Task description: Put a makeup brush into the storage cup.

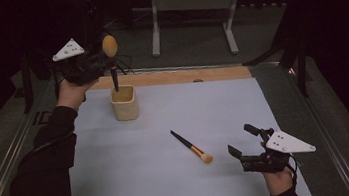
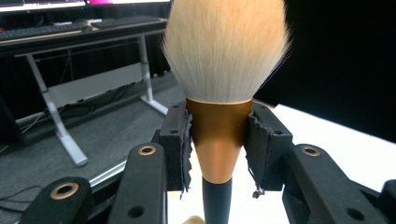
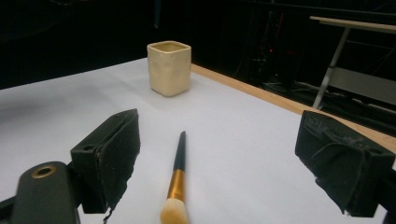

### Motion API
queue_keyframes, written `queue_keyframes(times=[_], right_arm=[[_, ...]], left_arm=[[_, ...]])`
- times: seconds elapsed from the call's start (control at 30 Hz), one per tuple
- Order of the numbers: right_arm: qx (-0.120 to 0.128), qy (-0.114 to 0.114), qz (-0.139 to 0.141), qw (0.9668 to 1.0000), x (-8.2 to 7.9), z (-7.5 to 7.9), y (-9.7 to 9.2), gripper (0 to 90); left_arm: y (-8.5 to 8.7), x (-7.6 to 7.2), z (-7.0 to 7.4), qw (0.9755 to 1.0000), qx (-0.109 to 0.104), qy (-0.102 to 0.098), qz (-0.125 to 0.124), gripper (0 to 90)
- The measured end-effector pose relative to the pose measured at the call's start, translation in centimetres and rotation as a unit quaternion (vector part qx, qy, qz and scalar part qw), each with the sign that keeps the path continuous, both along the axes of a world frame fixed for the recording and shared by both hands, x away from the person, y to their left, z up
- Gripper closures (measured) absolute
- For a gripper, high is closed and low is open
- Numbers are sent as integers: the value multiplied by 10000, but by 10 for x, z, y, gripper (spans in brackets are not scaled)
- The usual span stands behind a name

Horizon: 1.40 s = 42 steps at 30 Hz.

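A large makeup brush [image 1: 110,46] stands upright with its pale bristles on top, and my left gripper [image 1: 108,61] is shut on its copper collar. In the left gripper view both pads press that collar [image 2: 218,133] below the bristles [image 2: 224,51]. The black handle's lower end reaches the mouth of the cream square cup [image 1: 124,103] at the table's back left. A smaller brush [image 1: 191,147] lies flat mid-table, bristles toward me. My right gripper [image 1: 242,140] rests open to its right; in its own view the small brush [image 3: 176,179] lies between the wide jaws [image 3: 229,158], untouched, with the cup [image 3: 169,67] beyond.
A white mat [image 1: 172,179] covers the table, with a wooden edge [image 1: 175,76] along the back. A desk frame [image 1: 191,5] stands on the dark floor behind. Metal rails run along both sides of the table.
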State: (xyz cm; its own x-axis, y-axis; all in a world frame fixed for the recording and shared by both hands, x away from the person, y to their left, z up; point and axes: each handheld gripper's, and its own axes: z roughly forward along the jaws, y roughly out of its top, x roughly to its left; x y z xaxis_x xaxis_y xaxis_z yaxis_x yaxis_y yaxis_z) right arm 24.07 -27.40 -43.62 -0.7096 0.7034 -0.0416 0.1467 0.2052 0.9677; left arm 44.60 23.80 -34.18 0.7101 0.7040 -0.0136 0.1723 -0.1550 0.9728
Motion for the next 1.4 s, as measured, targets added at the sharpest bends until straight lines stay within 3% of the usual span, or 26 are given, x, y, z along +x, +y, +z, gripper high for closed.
queue_keyframes(times=[0.33,0.93,1.07,1.27,1.4], right_arm=[[-18,20,19,10000,0,0,0,137],[-17,42,50,10000,1,-1,1,137],[-22,42,56,10000,1,-1,1,137],[-25,37,53,10000,1,-1,1,137],[-21,38,56,10000,1,-1,1,137]], left_arm=[[1,7,-18,9997,-152,87,164,633],[4,10,-34,9991,-287,199,240,631],[1,10,-36,9993,-199,226,206,631],[1,12,-40,9990,-308,229,220,630],[1,12,-46,9990,-236,276,269,630]])
